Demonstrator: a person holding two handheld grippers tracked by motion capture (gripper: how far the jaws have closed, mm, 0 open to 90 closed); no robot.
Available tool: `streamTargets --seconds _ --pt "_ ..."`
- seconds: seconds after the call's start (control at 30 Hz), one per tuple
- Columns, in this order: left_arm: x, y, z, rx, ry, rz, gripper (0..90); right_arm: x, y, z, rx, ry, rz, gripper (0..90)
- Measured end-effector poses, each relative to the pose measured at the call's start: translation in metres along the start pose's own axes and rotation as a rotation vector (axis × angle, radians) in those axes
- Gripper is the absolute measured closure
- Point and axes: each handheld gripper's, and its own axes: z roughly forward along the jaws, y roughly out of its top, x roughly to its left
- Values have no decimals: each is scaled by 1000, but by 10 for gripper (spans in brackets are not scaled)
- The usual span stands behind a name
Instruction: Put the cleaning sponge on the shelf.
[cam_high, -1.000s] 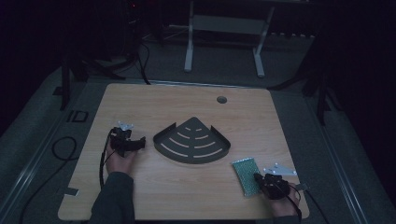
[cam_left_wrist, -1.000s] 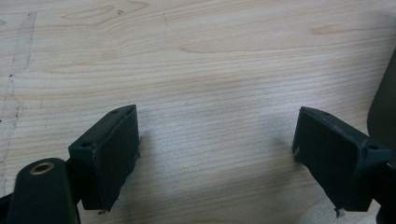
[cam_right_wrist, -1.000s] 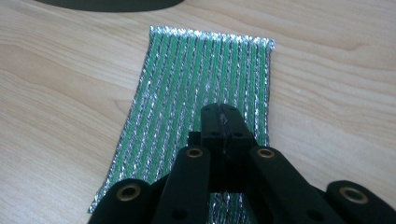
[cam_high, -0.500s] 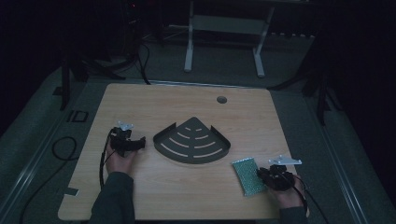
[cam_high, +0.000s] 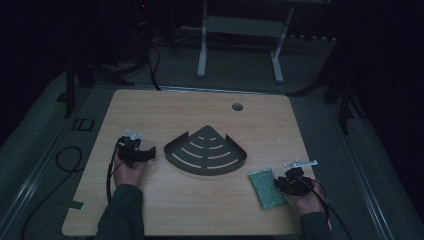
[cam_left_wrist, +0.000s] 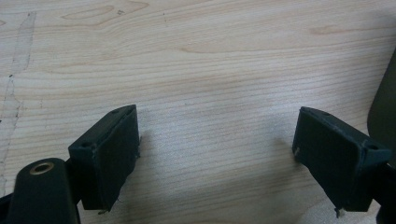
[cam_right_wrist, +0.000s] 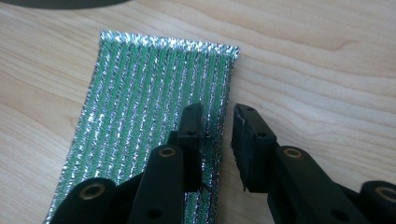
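Right gripper (cam_high: 294, 184) at lower right of the high view, held in a hand at the table's near edge, jaws parted by a narrow gap and just opened, with nothing pinched between them. Green-and-silver scouring cloth (cam_high: 267, 188) lying flat on the table (cam_high: 150, 107), immediately left of that gripper in the high view. Same cloth (cam_right_wrist: 149, 121) across the left and centre of the right gripper view, ribbed lengthwise, its far short edge toward the top of the frame. Right gripper (cam_right_wrist: 217, 140) low in the centre of that view: left jaw over the cloth's right margin, right jaw over bare wood just beyond the cloth's edge; contact between pads and cloth not discernible. Left gripper (cam_high: 137, 152) at left centre of the high view, held in a hand with a dark sleeve, jaws pointing toward the frame's right. Left gripper (cam_left_wrist: 215, 154) in its own view with jaws wide apart, empty, bare wood grain between them. Dark fan-shaped slotted rack (cam_high: 206, 151) at centre of the high view, between the two grippers and apart from both; its edge (cam_left_wrist: 385, 102) visible at the right margin of the left gripper view. Small round hole (cam_high: 237, 106) in the tabletop toward the upper centre.
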Motion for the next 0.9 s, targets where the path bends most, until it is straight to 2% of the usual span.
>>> streamTargets --seconds 0.2,0.47,0.77,0.9 --pt "0 0 0 -1 0 -1 154 -3 6 2 52 13 6 727" --pt "0 0 0 0 0 0 154 -7 19 5 158 35 0 712" --pt "0 0 0 -1 0 -1 154 -14 32 10 258 83 21 707" --pt "0 0 0 -1 0 -1 154 -22 36 14 297 131 45 709"
